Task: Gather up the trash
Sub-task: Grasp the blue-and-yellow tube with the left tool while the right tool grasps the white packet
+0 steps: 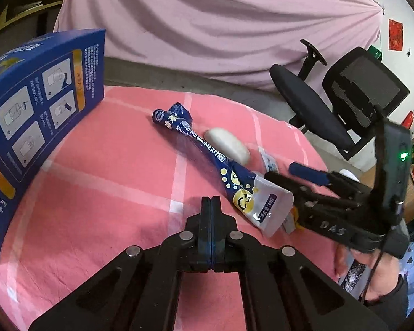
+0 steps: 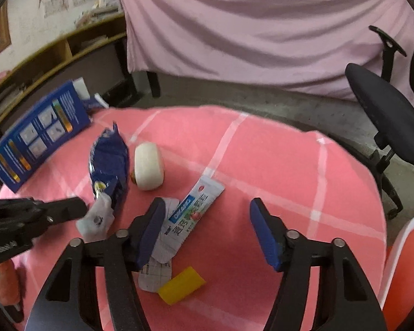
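Trash lay scattered on the pink checked tablecloth (image 2: pixel 276 160): a long blue snack wrapper (image 1: pixel 207 154) with a white end, a white-and-blue sachet (image 2: pixel 190 212) with a peach printed on it, a torn white paper scrap (image 2: pixel 154 275) and a yellow slip (image 2: pixel 182 289).

Your left gripper (image 1: pixel 211 204) had its two fingers pressed flat together with nothing between them; the tips sat just above the cloth, just beside the white end of the blue snack wrapper and not touching it in the left wrist view.

Your right gripper (image 2: pixel 207 234) stood with its jaws apart, no pad pressing on anything. Its left finger (image 2: pixel 151 229) overlapped the sachet's edge; whether it touched I could not tell. The sachet, paper scrap and yellow slip lay in or near the gap between the fingers.

A white oval object (image 2: pixel 148 169) rested just beside the blue snack wrapper, on its far side from the left gripper. A blue carton (image 1: pixel 33 127) printed with instruction panels stood at the cloth's left edge, well apart from the wrappers. A black office chair (image 1: pixel 342 102) stood beyond the table.
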Motion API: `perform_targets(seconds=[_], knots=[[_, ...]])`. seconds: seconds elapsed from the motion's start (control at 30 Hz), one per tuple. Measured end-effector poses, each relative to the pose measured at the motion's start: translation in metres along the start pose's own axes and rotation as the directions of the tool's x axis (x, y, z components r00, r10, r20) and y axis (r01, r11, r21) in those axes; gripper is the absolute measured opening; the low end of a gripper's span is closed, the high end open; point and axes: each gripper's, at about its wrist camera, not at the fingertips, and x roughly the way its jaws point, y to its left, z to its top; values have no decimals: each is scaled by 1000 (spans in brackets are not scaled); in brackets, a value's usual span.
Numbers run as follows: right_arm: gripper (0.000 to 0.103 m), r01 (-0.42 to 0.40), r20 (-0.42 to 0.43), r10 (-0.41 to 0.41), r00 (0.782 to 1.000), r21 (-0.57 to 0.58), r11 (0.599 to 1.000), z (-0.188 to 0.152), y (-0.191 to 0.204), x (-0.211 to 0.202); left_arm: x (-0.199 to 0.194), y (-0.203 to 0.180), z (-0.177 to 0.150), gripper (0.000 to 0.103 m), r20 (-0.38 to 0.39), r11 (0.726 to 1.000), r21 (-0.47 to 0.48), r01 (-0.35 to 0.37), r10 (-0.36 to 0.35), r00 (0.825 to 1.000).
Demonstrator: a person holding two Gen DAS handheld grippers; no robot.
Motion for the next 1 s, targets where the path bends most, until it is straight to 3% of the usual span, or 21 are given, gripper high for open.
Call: perform_targets(seconds=[0.07, 0.13, 0.23, 0.37, 0.4, 0.5, 0.67, 0.8, 0.9, 1.0], knots=[[49, 18, -4, -18, 1000, -2, 1000, 0, 0, 0, -4, 3, 0, 0, 16, 1000, -11, 8, -8, 1000], [30, 32, -15, -32, 999, -3, 999, -1, -1, -1, -8, 5, -1, 0, 30, 1000, -15, 17, -16, 999], [19, 26, -21, -26, 999, 18, 999, -3, -10, -3, -12, 3, 2, 2, 48, 999, -15, 33, -32, 998], [19, 43, -23, -42, 999, 23, 999, -5, -20, -6, -13, -2, 11, 30, 57, 998, -32, 49, -47, 997], [19, 54, -23, -53, 998, 20, 998, -5, -21, -7, -14, -4, 13, 30, 68, 998, -36, 52, -50, 996], [19, 65, -18, -64, 998, 30, 997, -7, -26, -8, -7, -13, 25, 30, 63, 998, -48, 32, -29, 998], [19, 71, -7, -71, 997, 55, 996, -11, -37, -15, 19, -15, 40, 30, -27, 988, -150, -47, 43, 999], [19, 44, 11, -45, 999, 69, 997, -13, -43, -18, 27, -14, 46, 29, -49, 983, -164, -76, 68, 996], [20, 26, 5, -26, 1000, 74, 997, -12, -43, -16, 25, -16, 44, 15, -41, 987, -141, -76, 71, 997], [33, 31, -12, -30, 999, 53, 998, -11, -38, -13, 25, -18, 40, 11, -34, 991, -117, -63, 59, 998]])
